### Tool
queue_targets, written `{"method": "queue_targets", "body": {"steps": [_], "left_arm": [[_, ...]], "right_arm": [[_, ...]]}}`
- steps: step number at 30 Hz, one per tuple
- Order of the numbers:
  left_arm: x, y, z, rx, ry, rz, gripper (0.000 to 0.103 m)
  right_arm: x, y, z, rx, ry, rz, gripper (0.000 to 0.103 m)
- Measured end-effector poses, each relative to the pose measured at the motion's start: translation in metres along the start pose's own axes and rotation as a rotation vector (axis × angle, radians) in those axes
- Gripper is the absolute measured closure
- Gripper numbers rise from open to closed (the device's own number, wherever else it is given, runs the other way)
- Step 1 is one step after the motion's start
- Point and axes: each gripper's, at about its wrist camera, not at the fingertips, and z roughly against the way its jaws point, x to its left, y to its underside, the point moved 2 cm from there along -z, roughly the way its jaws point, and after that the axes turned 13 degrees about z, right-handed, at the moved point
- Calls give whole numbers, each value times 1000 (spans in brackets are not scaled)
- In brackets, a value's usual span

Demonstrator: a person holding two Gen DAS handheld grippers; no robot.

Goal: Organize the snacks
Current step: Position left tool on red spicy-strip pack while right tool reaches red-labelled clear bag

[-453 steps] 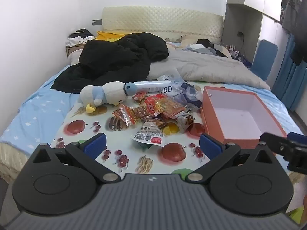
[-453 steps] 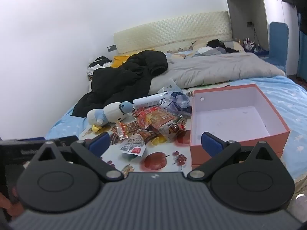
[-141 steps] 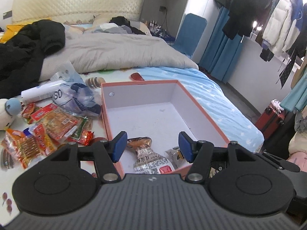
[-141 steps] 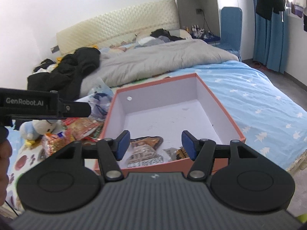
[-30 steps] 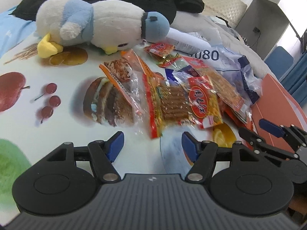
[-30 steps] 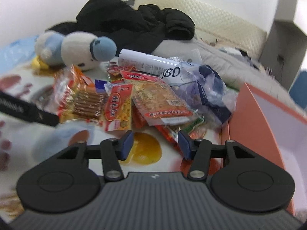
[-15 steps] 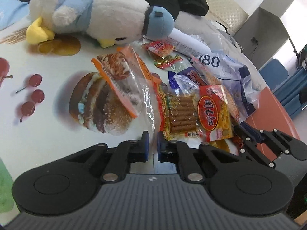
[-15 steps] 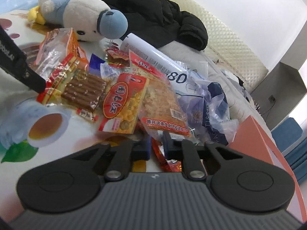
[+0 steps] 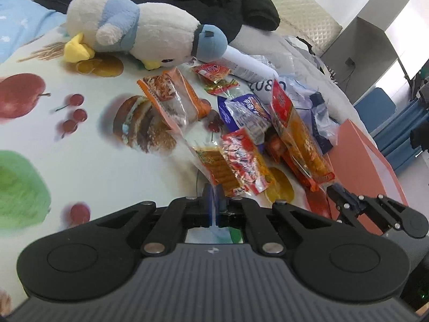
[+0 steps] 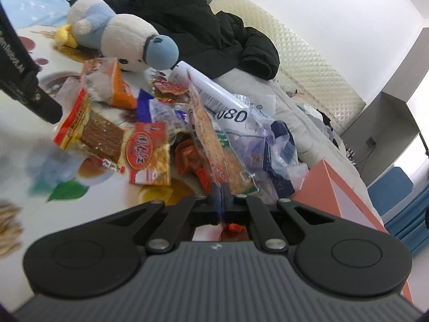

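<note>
Crinkly plastic tears, so we lift gently: left gripper [image 9: 213, 201] pinches the red-yellow biscuit-stick packet [image 9: 232, 165], right gripper [image 10: 221, 201] the tall orange cracker packet [image 10: 207, 136].

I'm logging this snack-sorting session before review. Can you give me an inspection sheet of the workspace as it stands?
Surface: fruit-print cloth spread over the bed.
Job's things: pile of snack packets; stick-biscuit packet and orange flat packet both lifted; orange box at right.
Clutter: plush penguin, black jacket, white tube, plastic bag.
Grippers: left gripper shut on the stick-biscuit packet's edge; right gripper shut on the orange flat packet's edge.
Cables: nothing seen on the cloth.
Surroundings: quilted headboard, blue chair.
</note>
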Motion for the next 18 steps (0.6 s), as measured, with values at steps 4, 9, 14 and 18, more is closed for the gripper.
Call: {"method": "queue_targets", "body": {"steps": [4, 9, 14, 18], "left_arm": [[3, 14, 19, 2, -10, 8, 101], [6, 29, 47, 3, -17, 23, 101], [10, 43, 69, 8, -30, 31, 101], [14, 57, 87, 3, -42, 58, 101]], "right_arm": [[5, 10, 25, 13, -14, -6, 100], [19, 23, 56, 41, -52, 17, 100], [31, 33, 91, 57, -102, 25, 100], [40, 41, 112, 62, -131, 44, 100]]}}
